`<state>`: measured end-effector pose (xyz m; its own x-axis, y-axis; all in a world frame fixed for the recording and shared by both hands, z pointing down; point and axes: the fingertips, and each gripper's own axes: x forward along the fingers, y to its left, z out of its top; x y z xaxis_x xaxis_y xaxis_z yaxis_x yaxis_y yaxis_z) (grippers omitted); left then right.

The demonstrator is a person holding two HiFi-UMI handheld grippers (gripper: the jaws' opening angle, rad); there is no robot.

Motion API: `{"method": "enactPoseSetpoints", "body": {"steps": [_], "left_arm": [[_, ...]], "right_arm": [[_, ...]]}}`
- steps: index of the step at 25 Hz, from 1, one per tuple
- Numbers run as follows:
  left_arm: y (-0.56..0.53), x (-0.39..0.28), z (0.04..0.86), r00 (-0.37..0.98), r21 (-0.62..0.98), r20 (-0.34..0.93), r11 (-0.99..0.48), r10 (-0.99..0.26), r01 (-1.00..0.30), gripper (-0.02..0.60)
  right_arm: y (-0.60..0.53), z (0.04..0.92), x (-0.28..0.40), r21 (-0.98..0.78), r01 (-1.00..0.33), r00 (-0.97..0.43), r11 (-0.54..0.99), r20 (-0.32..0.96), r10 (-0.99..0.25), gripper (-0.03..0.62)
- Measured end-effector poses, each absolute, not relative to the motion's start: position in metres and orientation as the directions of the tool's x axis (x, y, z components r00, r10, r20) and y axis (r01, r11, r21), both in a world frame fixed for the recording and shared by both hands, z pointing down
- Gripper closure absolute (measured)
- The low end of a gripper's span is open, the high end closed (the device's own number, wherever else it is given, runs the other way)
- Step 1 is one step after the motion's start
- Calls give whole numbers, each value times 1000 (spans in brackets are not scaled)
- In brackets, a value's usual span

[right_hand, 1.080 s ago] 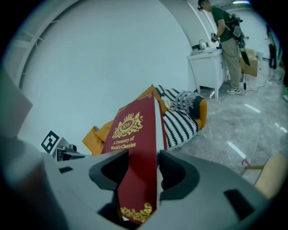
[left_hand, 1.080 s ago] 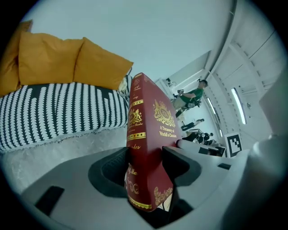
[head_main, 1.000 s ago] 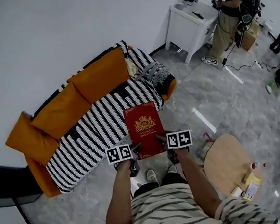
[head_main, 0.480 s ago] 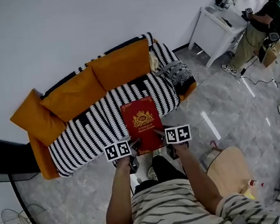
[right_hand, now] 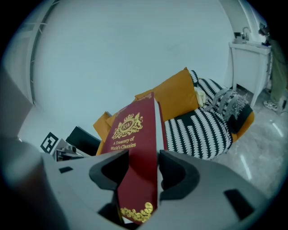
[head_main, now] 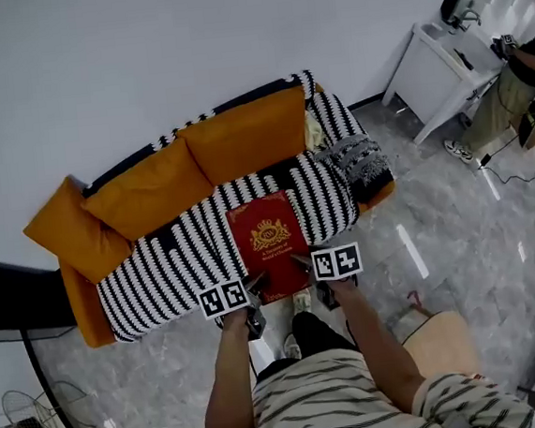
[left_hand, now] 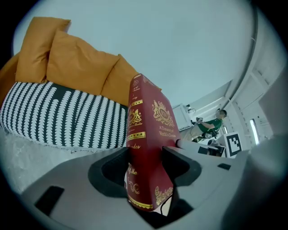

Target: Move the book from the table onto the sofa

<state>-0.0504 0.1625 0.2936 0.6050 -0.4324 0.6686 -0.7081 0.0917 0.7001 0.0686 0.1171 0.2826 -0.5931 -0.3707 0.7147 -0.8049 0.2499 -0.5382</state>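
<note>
red book [head_main: 269, 246], one: gripped at its near corners by left tongs [head_main: 254, 283] and right tongs [head_main: 301, 261], over the striped sofa [head_main: 160, 270] seat's front. orange cushions [head_main: 242, 140], three. book spine: left gripper view only. wooden counter [head_main: 435, 338]: head view only.

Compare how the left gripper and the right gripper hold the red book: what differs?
The left gripper grips the red book at its spine, with the gold lettering between the jaws. The right gripper grips the opposite side, where the white page edge shows. In the head view the left gripper sits nearer the person, and the right gripper is a little further toward the sofa. Shared: both are shut on the book's near end.
</note>
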Motion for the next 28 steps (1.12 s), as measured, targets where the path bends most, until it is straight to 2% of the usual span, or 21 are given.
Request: {"method": "enactPoseSetpoints", "body": {"steps": [16,28], "left_arm": [[71,-45,337,570,679,699,149,-431,-719,342],[30,-68,403,564,653,719,119,-406,-748,342]], "right_arm": [[19,330,70,-544,-787,-615,293,736,-284,372],[-16,400,49,-554,-791,-612,262,733,-297,373]]}}
